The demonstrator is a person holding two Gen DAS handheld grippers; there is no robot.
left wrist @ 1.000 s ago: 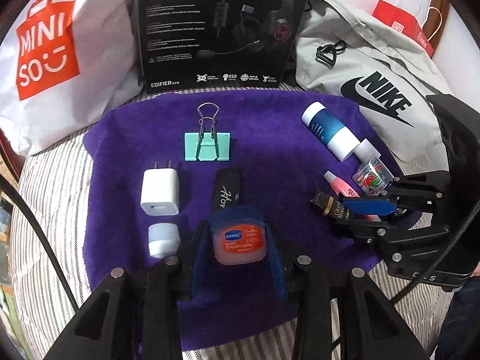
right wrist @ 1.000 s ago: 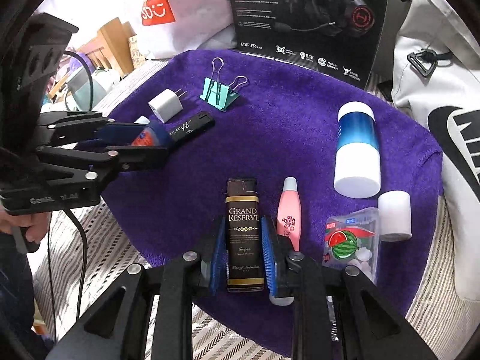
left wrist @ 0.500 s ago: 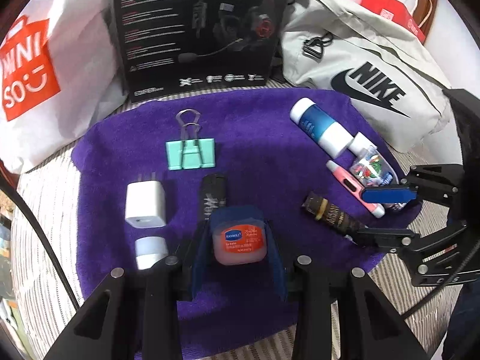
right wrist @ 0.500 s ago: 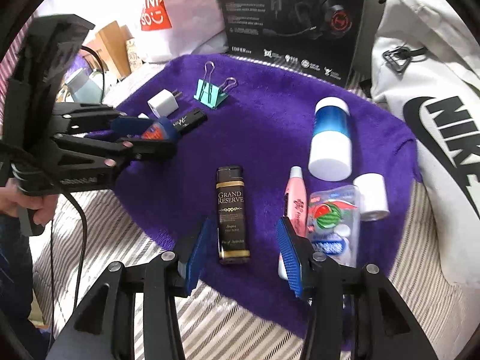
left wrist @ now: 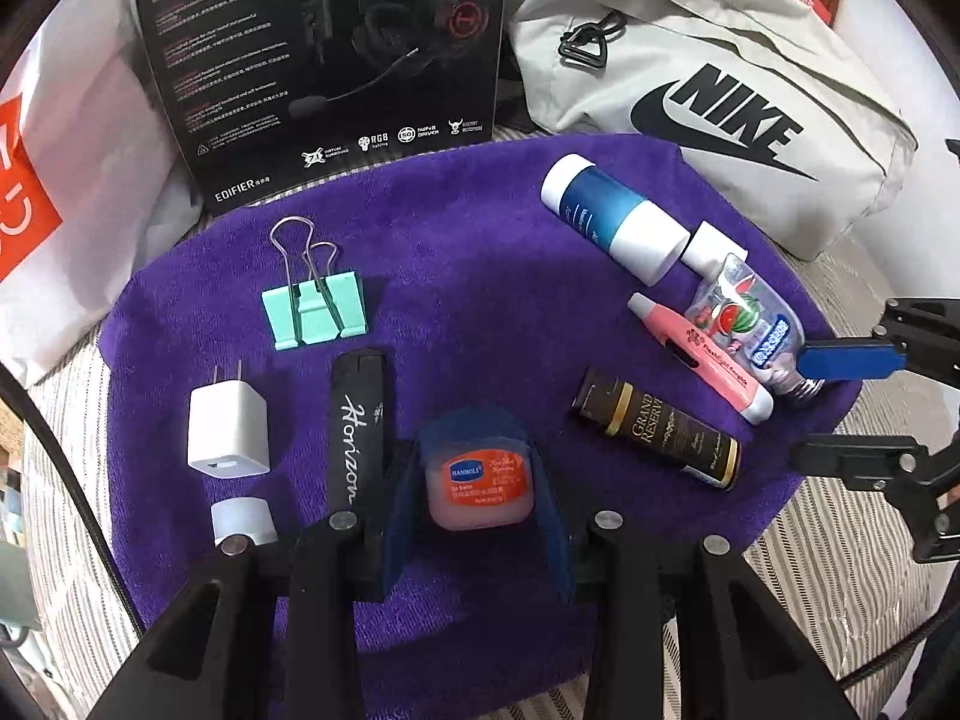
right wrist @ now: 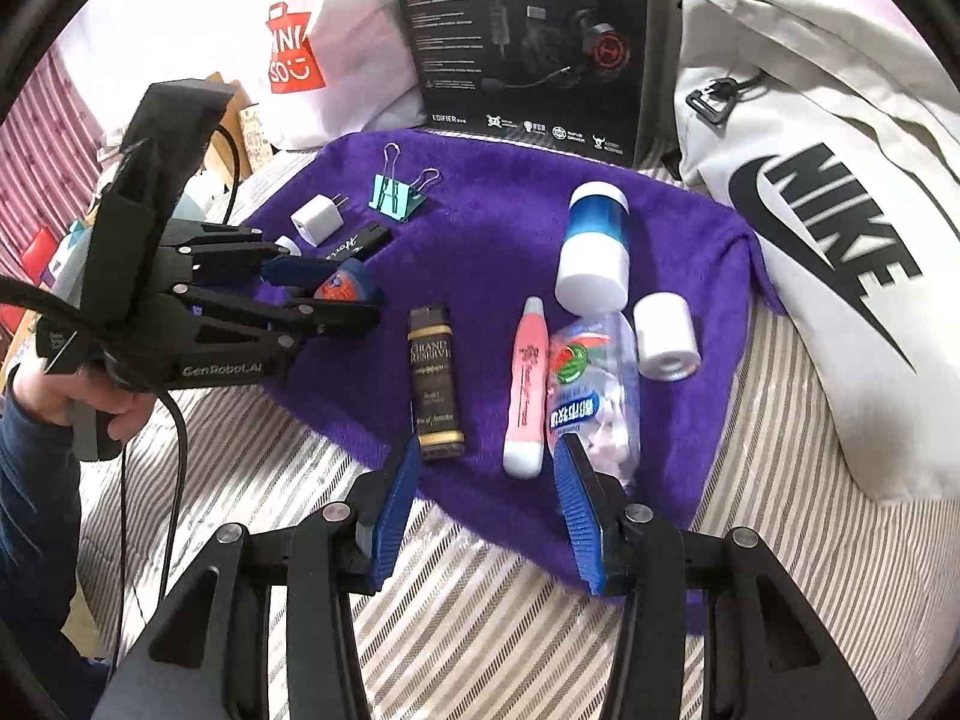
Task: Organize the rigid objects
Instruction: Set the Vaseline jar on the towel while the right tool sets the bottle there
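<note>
We see left gripper (left wrist: 477,498) clamped on small pink lip-balm tub with orange label (left wrist: 478,489), low over purple fleece cloth (left wrist: 480,252), beside black "Horizon" stick (left wrist: 354,426).

Right gripper (right wrist: 486,510) spread wide, empty, just short of black-and-gold "Grand Reserve" lighter (right wrist: 435,381) and pink tube (right wrist: 528,384).

Risks, as we judge:
- tub slipping from pads if squeeze eases
- right fingers nudging lighter or pink tube on next approach

Hard to tell:
- whether tub touches cloth
- clear watermelon-print pouch (right wrist: 591,384), near end hidden behind right finger
- no target spot evident
</note>
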